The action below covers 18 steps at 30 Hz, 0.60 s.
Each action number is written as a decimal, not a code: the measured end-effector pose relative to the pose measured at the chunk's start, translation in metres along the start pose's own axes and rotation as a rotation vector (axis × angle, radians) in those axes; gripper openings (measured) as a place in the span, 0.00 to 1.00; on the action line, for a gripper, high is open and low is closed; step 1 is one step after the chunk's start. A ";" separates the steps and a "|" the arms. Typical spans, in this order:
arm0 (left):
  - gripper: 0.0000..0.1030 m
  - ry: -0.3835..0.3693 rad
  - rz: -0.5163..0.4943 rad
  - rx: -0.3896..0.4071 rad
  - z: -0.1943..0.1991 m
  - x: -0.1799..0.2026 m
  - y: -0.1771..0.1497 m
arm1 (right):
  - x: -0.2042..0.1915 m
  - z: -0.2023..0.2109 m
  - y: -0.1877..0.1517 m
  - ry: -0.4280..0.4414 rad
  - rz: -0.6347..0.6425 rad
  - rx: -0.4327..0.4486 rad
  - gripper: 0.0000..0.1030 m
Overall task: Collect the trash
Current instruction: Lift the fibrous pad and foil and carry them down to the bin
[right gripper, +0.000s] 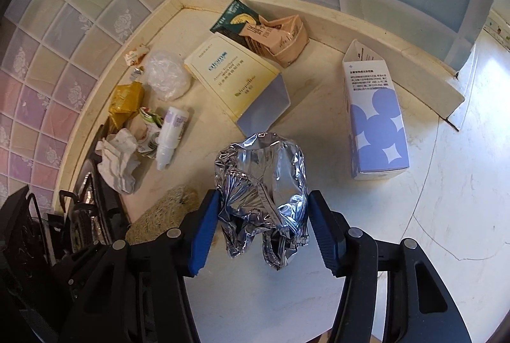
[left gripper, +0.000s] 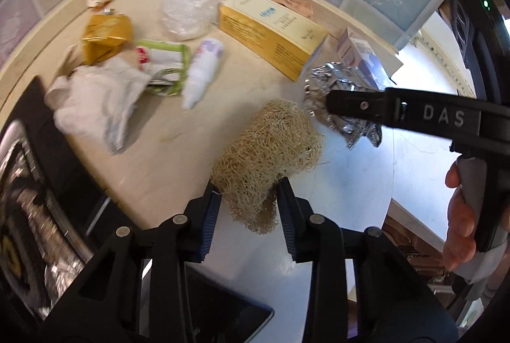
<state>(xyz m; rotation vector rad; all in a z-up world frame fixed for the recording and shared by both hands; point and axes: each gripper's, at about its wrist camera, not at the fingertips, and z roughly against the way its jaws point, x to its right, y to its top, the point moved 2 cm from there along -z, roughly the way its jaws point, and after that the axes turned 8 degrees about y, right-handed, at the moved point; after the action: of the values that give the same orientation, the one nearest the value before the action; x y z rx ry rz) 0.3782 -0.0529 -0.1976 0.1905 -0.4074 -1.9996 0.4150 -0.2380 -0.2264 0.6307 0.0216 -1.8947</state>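
A tan loofah scrubber (left gripper: 271, 145) lies on the pale counter (left gripper: 165, 158), and my left gripper (left gripper: 248, 193) is shut on its near end, both blue pads pressed into the fibres. Just right of it sits a crumpled silver foil bag (right gripper: 261, 183). My right gripper (right gripper: 262, 209) is shut on the bag, one pad against each side. In the left wrist view one black finger of the right gripper (left gripper: 350, 102) crosses the foil bag (left gripper: 318, 82). The loofah (right gripper: 165, 212) also shows at the lower left of the right wrist view.
More litter lies toward the tiled corner: a yellow box (left gripper: 274, 34), a white bottle (left gripper: 202, 69), crumpled tissue (left gripper: 95, 101), a clear plastic wad (left gripper: 186, 10) and a gold wrapper (left gripper: 105, 34). A blue-and-white carton (right gripper: 373, 120) lies right. A dark stove (left gripper: 32, 183) borders the left. A hand (left gripper: 459, 215) holds the right gripper's handle.
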 end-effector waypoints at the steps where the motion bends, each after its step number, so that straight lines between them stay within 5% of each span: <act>1: 0.31 0.011 0.016 0.012 0.008 -0.003 -0.003 | -0.001 0.004 -0.001 0.009 0.003 0.006 0.54; 9: 0.31 0.076 0.154 0.104 0.075 -0.012 -0.043 | -0.021 0.049 -0.025 0.097 0.100 0.048 0.54; 18: 0.31 0.143 0.246 0.201 0.152 0.029 -0.106 | -0.024 0.112 -0.089 0.194 0.225 0.051 0.54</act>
<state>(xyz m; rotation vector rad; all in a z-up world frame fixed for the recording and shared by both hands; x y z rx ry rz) 0.2294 -0.0056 -0.0942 0.3876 -0.5141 -1.6915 0.2972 -0.2147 -0.1439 0.8152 0.0262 -1.6167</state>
